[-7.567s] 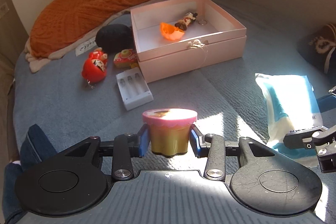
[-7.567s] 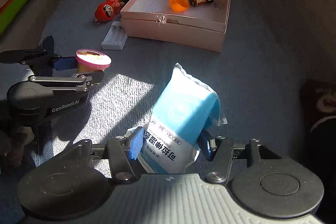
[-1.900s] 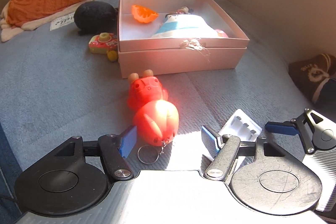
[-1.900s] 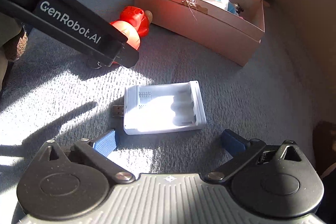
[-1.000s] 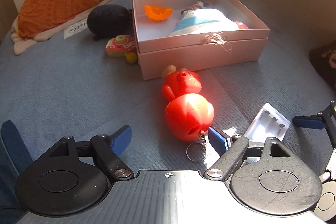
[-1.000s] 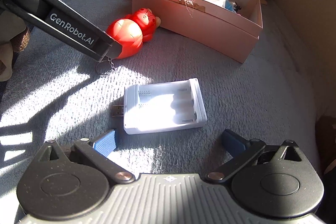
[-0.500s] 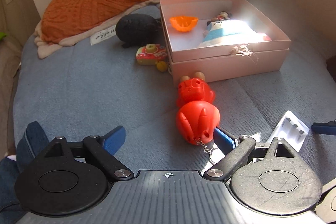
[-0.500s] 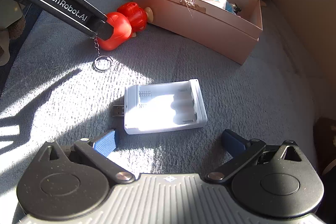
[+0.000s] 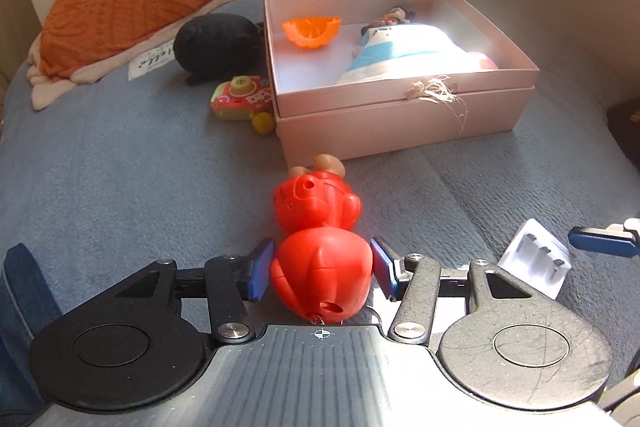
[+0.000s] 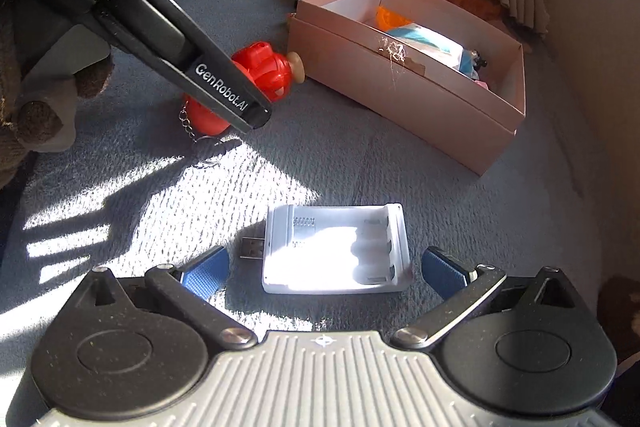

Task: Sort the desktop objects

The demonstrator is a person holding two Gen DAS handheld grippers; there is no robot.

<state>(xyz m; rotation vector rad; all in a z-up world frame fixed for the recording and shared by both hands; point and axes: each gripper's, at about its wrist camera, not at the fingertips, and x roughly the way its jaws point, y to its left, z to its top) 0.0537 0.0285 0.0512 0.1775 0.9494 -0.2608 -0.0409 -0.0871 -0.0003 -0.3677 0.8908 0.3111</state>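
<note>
Left gripper (image 9: 321,269) clenched on red toy (image 9: 318,251), boxward; right gripper (image 10: 324,269) spread astride charger (image 10: 336,249), ready to grasp.

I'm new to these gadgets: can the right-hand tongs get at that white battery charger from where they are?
Probably yes. The right tongs are open, with the white battery charger lying flat between the blue pads and nothing on top of it. The left tongs are busy off to the side, on the red toy.

The right claw (image 10: 324,271) stands wide apart around a white plastic battery charger (image 10: 336,249) on the grey-blue bed cover (image 10: 360,163); far right sits a pink cardboard box (image 10: 404,95), far left a red plastic keychain toy (image 10: 264,73).
</note>
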